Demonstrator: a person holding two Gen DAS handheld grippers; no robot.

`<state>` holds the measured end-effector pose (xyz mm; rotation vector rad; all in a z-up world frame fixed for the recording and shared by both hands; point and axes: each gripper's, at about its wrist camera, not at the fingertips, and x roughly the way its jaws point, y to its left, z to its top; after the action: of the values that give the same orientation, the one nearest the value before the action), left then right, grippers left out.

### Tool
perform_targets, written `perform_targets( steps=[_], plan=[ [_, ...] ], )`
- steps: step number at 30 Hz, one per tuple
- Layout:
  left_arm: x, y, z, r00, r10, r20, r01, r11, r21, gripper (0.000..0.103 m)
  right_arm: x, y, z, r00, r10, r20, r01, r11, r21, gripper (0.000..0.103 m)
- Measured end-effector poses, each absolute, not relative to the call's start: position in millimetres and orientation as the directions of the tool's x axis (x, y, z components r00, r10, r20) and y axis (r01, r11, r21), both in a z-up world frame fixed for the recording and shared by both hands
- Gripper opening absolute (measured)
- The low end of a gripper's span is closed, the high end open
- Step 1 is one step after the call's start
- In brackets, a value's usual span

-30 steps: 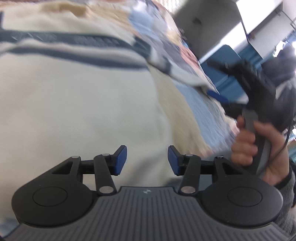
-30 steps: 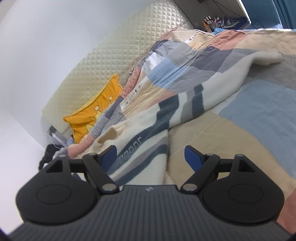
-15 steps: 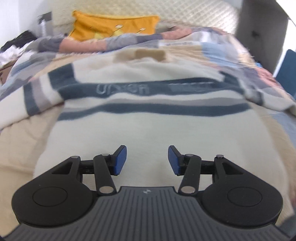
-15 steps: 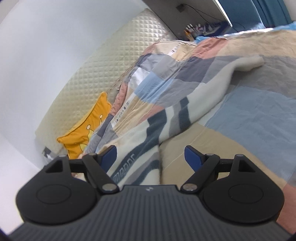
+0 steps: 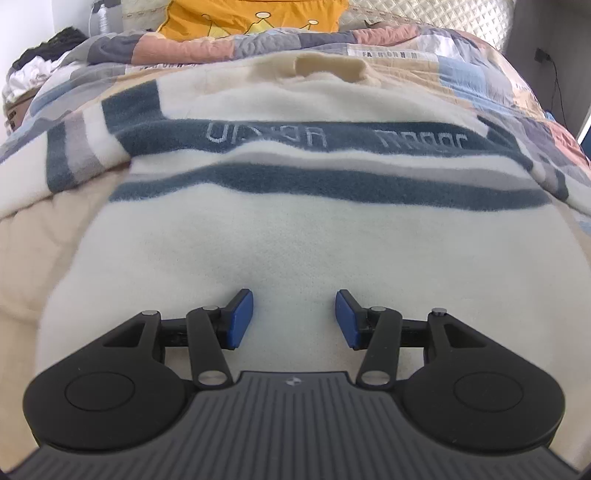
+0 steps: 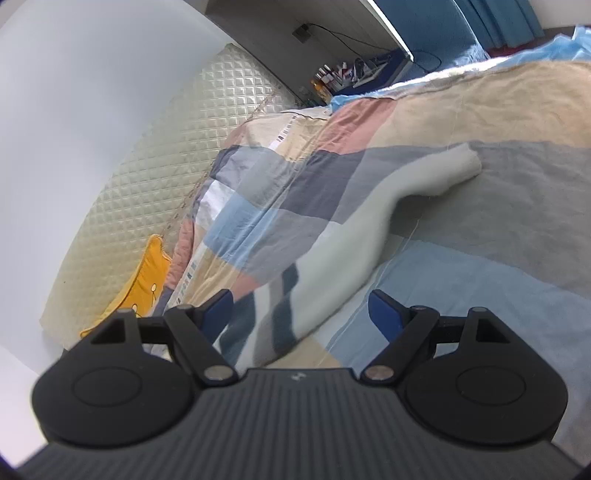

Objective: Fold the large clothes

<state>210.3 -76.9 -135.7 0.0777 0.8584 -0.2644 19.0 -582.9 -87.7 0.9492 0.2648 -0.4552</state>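
Now the left gripper (image 5: 294, 319) tips down over the low part of the cream sweater (image 5: 288, 240), with its two blue pads apart and nothing held between them. The right gripper (image 6: 301, 312) points out more flat across the bed, and its pads are spread wide with nothing in them. The sweater lies flat on the patchwork quilt (image 6: 461, 266), with dark blue stripes across the chest and its neck hole at the far end. One long sleeve (image 6: 373, 225) runs off to the far right on the quilt. The letters on the top stripe are fuzzy and hard to read. The near edge of the sweater is hidden under the left gripper, and the right wrist view is blurry. A yellow pillow (image 5: 255, 16) sits at the far end, cut off at the top. A second ago the left view was a blur with a hand in it; now it looks straight along the sweater. The right view has swung toward the sleeve.
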Motion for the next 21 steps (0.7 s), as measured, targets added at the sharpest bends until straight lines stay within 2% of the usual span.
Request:
perform_targets(
  steps=[5, 9, 15, 18, 20, 21],
  plan=[
    [212, -78, -135, 0.625, -0.196, -0.756, 0.262, 0.965, -0.033, 0.056, 43, -619, -129, 0.866, -0.229, -0.445, 0.501, 0.4, 0.768, 0.085],
    [215, -82, -134, 0.624, -0.183, -0.76, 0.231, 0.972, -0.045, 0.056, 59, -643, -160, 0.82, -0.294, -0.491, 0.568, 0.315, 0.76, 0.086],
    [220, -86, -132, 0.631, -0.17, -0.757, 0.144, 0.984, -0.102, 0.056, 79, -675, -189, 0.874, -0.295, -0.387, 0.461, 0.244, 0.853, 0.085],
    [225, -86, -131, 0.628, -0.167, -0.76, 0.121, 0.986, -0.116, 0.056, 91, -692, -191, 0.863, -0.336, -0.377, 0.465, 0.237, 0.853, 0.083],
    [229, -86, -131, 0.626, -0.163, -0.762, 0.1, 0.987, -0.129, 0.056, 97, -705, -191, 0.845, -0.39, -0.367, 0.475, 0.231, 0.849, 0.073],
    [231, -87, -132, 0.621, -0.16, -0.768, 0.086, 0.987, -0.135, 0.056, 99, -712, -193, 0.829, -0.416, -0.375, 0.488, 0.209, 0.847, 0.058]
  ],
)
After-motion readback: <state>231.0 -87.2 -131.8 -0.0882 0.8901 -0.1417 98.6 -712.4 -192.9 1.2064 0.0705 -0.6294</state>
